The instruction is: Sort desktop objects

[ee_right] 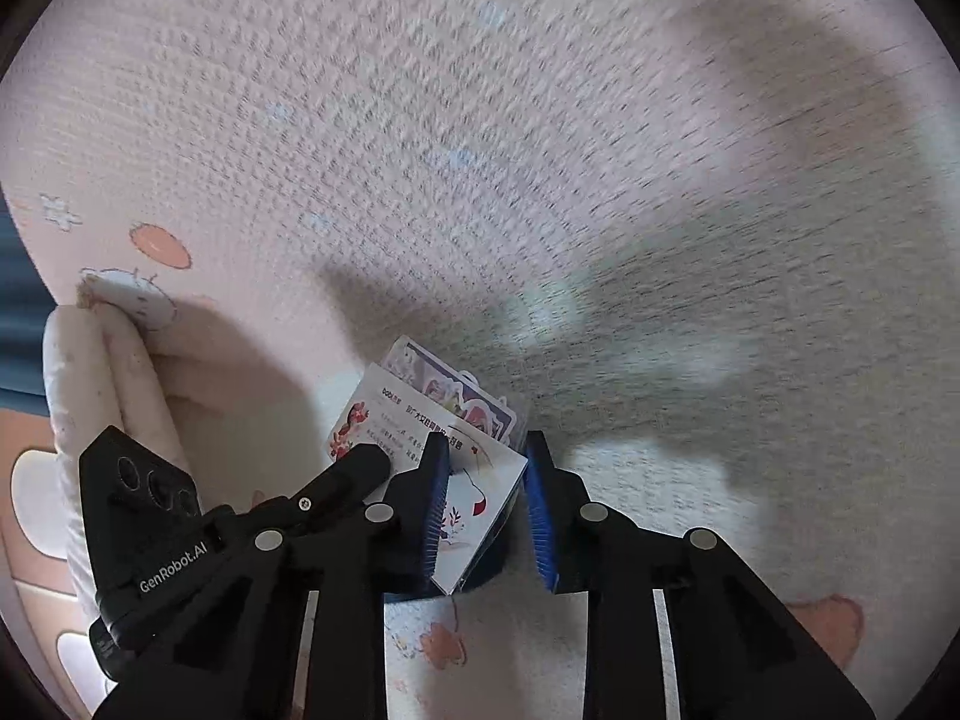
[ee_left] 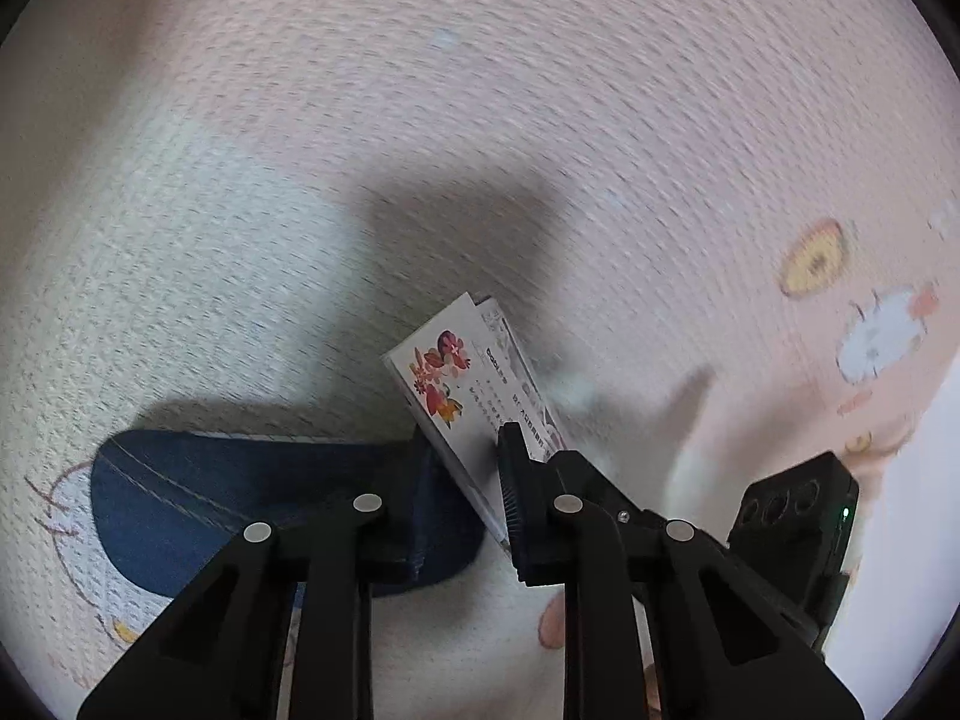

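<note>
A stack of white cards [ee_left: 447, 387] printed with red flowers and text stands tilted in a dark blue denim pouch [ee_left: 180, 498] on the mat. My left gripper [ee_left: 465, 504] is shut on the cards and the pouch's wall: one pad presses the denim, the other the card face. In the right wrist view the same cards [ee_right: 480, 498] sit between the blue pads of my right gripper [ee_right: 486, 504], which is shut on them, with the pouch [ee_right: 498, 552] dark underneath. A purple picture card [ee_right: 456, 396] pokes out behind. One of the left gripper's fingers [ee_right: 360, 468] rests on the cards' left side.
Everything lies on a pale pink and white textured mat [ee_left: 480, 120] printed with small cartoon figures [ee_left: 876, 336]. The right gripper's black camera housing [ee_left: 792, 510] is close on the right. A pale padded roll [ee_right: 90, 390] borders the mat at the left.
</note>
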Action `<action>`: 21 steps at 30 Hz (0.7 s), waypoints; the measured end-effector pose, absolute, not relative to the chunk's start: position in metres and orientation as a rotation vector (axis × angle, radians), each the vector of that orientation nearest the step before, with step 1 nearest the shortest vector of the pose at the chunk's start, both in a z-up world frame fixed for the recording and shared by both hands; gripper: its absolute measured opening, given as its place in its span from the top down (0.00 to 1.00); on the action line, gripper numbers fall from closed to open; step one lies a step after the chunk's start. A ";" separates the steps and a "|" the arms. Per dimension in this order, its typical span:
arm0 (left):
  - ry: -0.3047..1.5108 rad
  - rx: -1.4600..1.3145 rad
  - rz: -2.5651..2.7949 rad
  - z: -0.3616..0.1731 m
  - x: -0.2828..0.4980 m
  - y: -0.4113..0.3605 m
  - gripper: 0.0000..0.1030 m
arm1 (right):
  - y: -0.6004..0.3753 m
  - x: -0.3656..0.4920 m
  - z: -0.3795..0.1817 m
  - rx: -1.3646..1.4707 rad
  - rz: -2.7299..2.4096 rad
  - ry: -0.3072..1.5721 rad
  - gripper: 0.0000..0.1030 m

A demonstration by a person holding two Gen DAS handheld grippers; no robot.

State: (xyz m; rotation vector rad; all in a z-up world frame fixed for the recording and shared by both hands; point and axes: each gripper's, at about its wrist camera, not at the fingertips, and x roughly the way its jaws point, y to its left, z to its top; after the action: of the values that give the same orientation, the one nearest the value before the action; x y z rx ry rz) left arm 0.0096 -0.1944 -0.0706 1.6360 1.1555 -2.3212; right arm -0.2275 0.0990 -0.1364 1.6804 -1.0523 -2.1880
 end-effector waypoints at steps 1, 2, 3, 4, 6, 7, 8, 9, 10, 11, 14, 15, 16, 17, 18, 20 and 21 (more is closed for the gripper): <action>1.157 1.637 -2.339 -0.069 0.011 -0.188 0.78 | 0.102 -0.224 -0.131 1.669 -2.200 -1.051 0.80; 1.166 1.638 -2.351 -0.066 0.011 -0.172 0.78 | 0.106 -0.219 -0.126 1.663 -2.211 -1.044 0.80; 1.190 1.640 -2.365 -0.065 0.014 -0.164 0.78 | 0.109 -0.213 -0.119 1.654 -2.229 -1.030 0.81; 1.206 1.641 -2.370 -0.064 0.016 -0.157 0.78 | 0.111 -0.207 -0.112 1.643 -2.246 -1.008 0.81; 1.254 1.661 -2.384 -0.062 0.017 -0.144 0.78 | 0.118 -0.196 -0.099 1.630 -2.274 -0.940 0.81; 1.296 1.669 -2.391 -0.062 0.019 -0.137 0.78 | 0.122 -0.190 -0.095 1.621 -2.290 -0.911 0.81; 1.329 1.673 -2.393 -0.063 0.023 -0.129 0.78 | 0.126 -0.183 -0.089 1.616 -2.305 -0.883 0.81; 1.347 1.685 -2.394 -0.064 0.024 -0.120 0.78 | 0.137 -0.174 -0.086 1.626 -2.313 -0.857 0.81; 1.351 1.701 -2.404 -0.065 0.027 -0.109 0.78 | 0.148 -0.164 -0.083 1.636 -2.320 -0.838 0.81; 1.344 1.713 -2.418 -0.066 0.030 -0.099 0.78 | 0.153 -0.155 -0.078 1.644 -2.336 -0.815 0.81; 1.313 1.764 -2.461 -0.073 0.024 -0.073 0.77 | 0.164 -0.130 -0.063 1.671 -2.400 -0.684 0.81; 1.304 1.783 -2.473 -0.073 0.028 -0.062 0.77 | 0.164 -0.119 -0.060 1.679 -2.423 -0.639 0.81; 1.287 1.812 -2.486 -0.067 0.037 -0.054 0.77 | 0.169 -0.108 -0.058 1.686 -2.437 -0.610 0.81; 1.270 1.854 -2.490 -0.071 0.039 -0.041 0.77 | 0.175 -0.096 -0.057 1.698 -2.447 -0.596 0.81; 1.263 1.889 -2.487 -0.076 0.040 -0.031 0.77 | 0.180 -0.084 -0.057 1.721 -2.450 -0.607 0.81; 1.252 1.979 -2.464 -0.087 0.042 -0.013 0.77 | 0.189 -0.062 -0.060 1.764 -2.441 -0.634 0.81; 1.231 2.031 -2.447 -0.093 0.045 -0.005 0.76 | 0.192 -0.051 -0.063 1.795 -2.435 -0.629 0.81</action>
State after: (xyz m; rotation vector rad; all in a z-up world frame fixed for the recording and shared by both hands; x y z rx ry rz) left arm 0.0448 -0.0050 -0.0929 2.0306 1.2305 -2.4474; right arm -0.0506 0.1923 -0.0632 1.7953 -0.6291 -2.4350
